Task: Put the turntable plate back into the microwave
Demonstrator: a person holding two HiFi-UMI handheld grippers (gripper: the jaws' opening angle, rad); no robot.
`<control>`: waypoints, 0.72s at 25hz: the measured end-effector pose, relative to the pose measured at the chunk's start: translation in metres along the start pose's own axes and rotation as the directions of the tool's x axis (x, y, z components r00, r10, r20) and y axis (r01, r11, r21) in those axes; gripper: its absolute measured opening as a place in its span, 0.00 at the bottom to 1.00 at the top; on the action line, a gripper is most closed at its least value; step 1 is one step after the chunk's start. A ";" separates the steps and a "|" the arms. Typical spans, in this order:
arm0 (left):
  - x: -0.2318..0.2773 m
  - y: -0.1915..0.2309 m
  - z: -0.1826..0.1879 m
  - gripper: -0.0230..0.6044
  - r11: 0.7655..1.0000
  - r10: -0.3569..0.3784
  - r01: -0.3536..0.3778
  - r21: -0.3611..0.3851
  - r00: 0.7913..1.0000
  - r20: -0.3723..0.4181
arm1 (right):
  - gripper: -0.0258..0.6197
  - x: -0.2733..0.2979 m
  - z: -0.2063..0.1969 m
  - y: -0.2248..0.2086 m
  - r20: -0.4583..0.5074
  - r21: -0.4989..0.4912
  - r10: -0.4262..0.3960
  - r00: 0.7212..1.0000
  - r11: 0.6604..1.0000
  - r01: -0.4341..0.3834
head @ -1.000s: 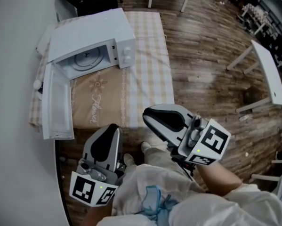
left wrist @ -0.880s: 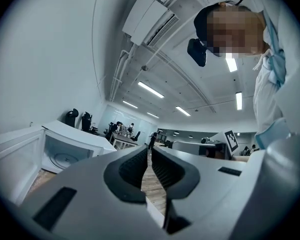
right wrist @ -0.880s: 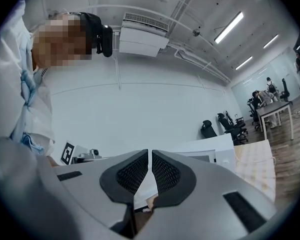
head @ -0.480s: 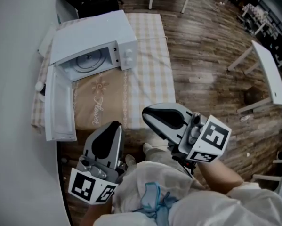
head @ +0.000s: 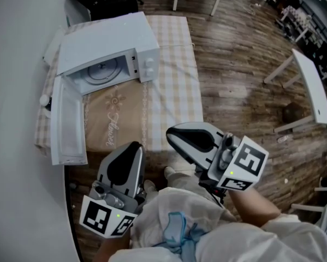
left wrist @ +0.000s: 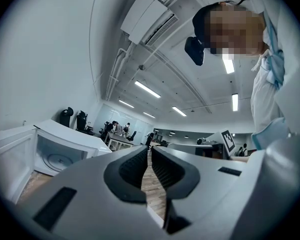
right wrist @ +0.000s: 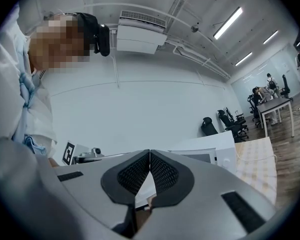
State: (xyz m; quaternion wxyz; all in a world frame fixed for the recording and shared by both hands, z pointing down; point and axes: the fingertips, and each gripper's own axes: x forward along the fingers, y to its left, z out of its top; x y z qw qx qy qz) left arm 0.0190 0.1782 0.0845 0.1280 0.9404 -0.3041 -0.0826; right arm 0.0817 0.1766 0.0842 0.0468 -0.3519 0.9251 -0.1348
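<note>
Microwave [head: 106, 48]: white unit at the upper left of the head view, standing on the table [head: 177, 86]. It also shows at the lower left of the left gripper view and at the right of centre in the right gripper view.
Door [head: 65, 121]: swung fully open, reaching toward the lower left of the frame.
Turntable plate [head: 100, 70]: lies flat on the floor of the microwave's chamber, in plain sight through the open front. In the left gripper view it shows as a round disc inside the chamber at the lower left.
Table covering: a checked cloth, with a beige mat [head: 114, 116] directly in front of the microwave.
Left gripper [head: 134, 146]: lower left of the head view, over the near edge of the table and well apart from the microwave. Its own view shows the jaws brought together with nothing between them.
Right gripper [head: 170, 133]: lower centre of the head view, beside the left gripper and just past the table's near edge. The jaws have just been closing; the pads now meet at the tips and grip nothing.
Floor [head: 234, 64]: wood planks, filling the right half of the head view.
</note>
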 end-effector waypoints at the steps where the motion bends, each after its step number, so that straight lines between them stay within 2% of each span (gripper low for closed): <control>1: 0.000 0.000 0.000 0.08 1.000 0.002 -0.002 -0.004 1.000 0.001 | 0.09 0.000 0.000 0.000 0.002 0.003 0.001 1.000 1.000 -0.001; 18: 0.007 -0.006 -0.003 0.08 1.000 -0.020 0.020 -0.004 1.000 0.004 | 0.09 -0.004 0.002 -0.003 -0.004 0.006 -0.002 1.000 1.000 0.002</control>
